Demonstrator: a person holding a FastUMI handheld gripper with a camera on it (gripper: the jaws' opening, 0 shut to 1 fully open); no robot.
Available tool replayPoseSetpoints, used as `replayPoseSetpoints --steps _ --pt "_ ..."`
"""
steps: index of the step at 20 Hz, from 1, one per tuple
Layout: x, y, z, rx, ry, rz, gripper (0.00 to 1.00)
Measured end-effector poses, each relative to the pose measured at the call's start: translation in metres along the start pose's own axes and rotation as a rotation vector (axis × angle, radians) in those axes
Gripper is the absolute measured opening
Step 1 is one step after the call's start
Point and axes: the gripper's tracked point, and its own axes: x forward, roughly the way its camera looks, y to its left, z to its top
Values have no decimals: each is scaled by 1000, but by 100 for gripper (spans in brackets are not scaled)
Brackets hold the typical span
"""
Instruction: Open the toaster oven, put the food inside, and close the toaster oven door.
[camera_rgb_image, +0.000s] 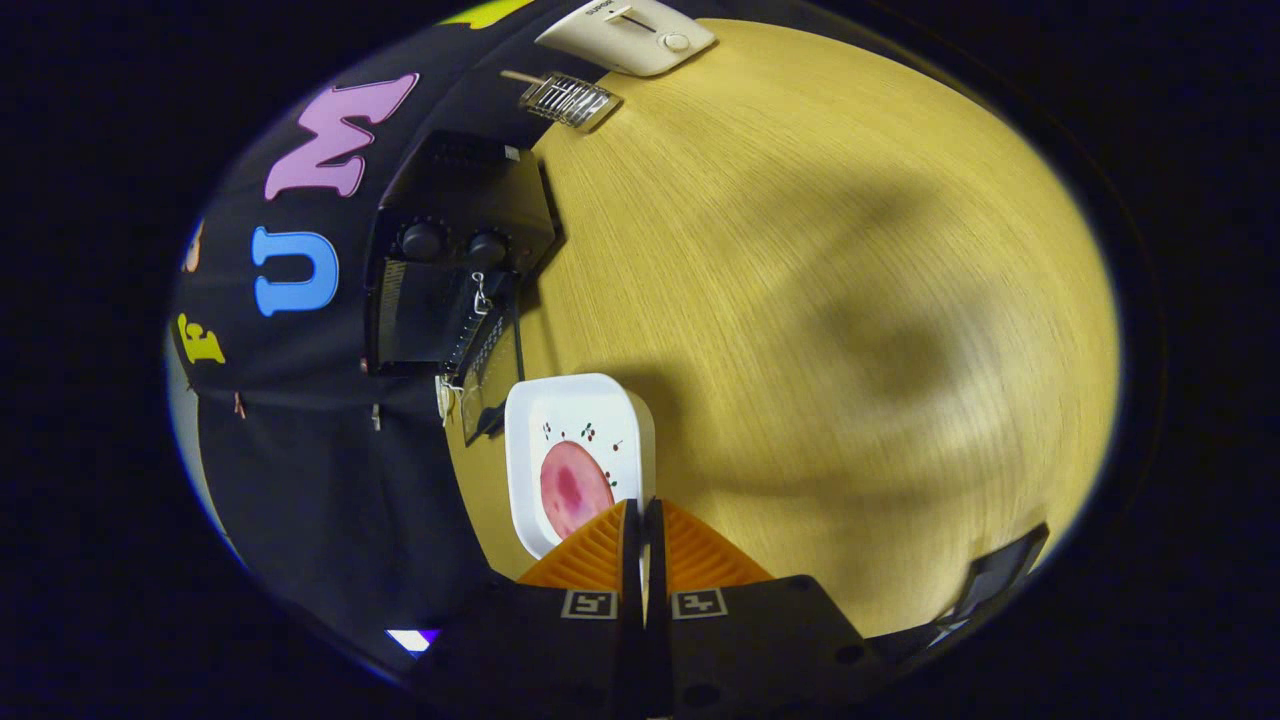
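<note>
So the gripper (641, 515) has its fingers pressed together, holding nothing, tips right over the near edge of the white plate (532, 440) with the pink food (573, 487). Beyond the plate sits the black toaster oven (455, 265), door looking open.

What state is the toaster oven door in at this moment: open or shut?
Open. The toaster oven's door hangs away from the front, toward the white dish. The gripper's fingers are closed together.
</note>
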Motion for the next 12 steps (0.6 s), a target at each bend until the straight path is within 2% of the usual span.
replayPoseSetpoints --steps 5,12 --pt "9 57 -25 157 -95 78 5" --pt "46 139 -26 333 -253 151 5"
